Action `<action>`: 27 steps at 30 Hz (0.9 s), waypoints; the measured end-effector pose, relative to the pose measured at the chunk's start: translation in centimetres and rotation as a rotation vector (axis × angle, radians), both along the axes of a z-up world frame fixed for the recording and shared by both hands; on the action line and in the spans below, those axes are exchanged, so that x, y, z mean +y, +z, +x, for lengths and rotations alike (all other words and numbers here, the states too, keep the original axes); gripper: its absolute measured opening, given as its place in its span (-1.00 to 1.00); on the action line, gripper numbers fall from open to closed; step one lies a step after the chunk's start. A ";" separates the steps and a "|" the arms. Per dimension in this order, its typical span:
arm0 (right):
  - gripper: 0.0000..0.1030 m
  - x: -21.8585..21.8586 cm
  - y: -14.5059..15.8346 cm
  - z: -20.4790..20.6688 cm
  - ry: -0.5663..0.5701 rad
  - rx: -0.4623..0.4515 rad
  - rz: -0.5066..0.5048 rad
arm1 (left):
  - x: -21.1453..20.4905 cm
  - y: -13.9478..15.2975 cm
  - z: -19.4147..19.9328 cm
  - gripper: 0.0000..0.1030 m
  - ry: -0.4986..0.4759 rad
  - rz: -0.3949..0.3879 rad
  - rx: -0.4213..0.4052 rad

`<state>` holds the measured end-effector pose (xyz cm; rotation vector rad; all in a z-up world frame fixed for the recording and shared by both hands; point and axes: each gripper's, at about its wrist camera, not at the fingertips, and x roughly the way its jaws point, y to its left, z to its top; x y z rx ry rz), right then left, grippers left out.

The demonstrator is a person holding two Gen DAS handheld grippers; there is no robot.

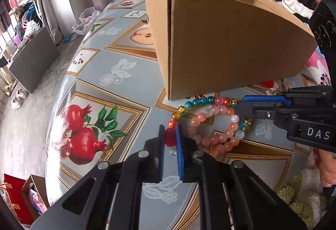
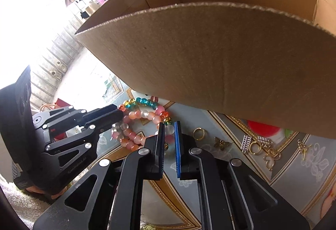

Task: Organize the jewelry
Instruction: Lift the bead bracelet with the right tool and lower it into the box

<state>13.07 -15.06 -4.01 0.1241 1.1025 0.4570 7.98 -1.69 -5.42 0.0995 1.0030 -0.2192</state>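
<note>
Left wrist view | left gripper [image 1: 170, 132] jaws clamp red bead — multicolour bracelet [image 1: 201, 104] | right gripper [image 2: 169, 125] jaws pinch pink-white bracelet [image 2: 134, 139]

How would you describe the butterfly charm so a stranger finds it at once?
Start at the cardboard box on the patterned table. Before its near wall lies a scatter of small metal pieces. The butterfly charm sits beside a gold ring, the only winged, bronze-coloured piece there.

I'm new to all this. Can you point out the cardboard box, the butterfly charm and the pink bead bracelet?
cardboard box [image 1: 231, 45], left wrist view, near wall.
butterfly charm [image 2: 221, 143], right wrist view, its body.
pink bead bracelet [image 1: 227, 138], left wrist view, beads on its right side.
</note>
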 end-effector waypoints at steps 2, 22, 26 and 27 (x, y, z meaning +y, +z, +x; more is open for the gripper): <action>-0.87 -0.8 0.5 -0.2 -0.004 -0.008 0.012 | 0.2 0.0 0.1 -0.82 0.001 -0.019 0.000; -0.87 -0.5 1.9 -1.6 -0.031 -0.078 0.056 | 0.2 3.6 -1.2 -0.82 -0.021 -0.068 -0.099; -0.87 -0.3 1.7 -1.4 -0.040 -0.093 0.075 | 0.0 3.9 -1.1 -0.82 -0.028 -0.058 -0.102; -0.87 -0.4 1.8 -1.5 -0.042 -0.095 0.080 | -0.1 4.1 -1.1 -0.82 -0.028 -0.056 -0.103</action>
